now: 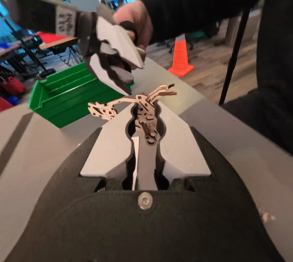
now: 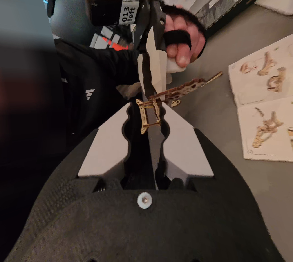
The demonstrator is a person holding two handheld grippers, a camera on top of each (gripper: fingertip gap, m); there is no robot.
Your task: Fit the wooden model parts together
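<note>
**Lining up the frame on the held model**

Holding things steady first: the left gripper (image 1: 146, 106) is pinched on the body of the wooden model (image 1: 123, 100), lifted clear of the grey table (image 1: 222, 151), with its neck stretching left and its slotted ends pointing far right. It works as a vice, I'd say.

The right gripper (image 2: 146, 105) has its claw spread with a small wooden frame (image 2: 149, 116) sitting between the fingers. A dark gap shows on the left side, so it isn't clamped. The frame's far end meets the model right at the left gripper's tips, but whether it is seated, I can't tell.

Instruction sheets (image 2: 261, 111) lie open to the right for reference, and a green bin (image 1: 63, 103) waits far left.
</note>
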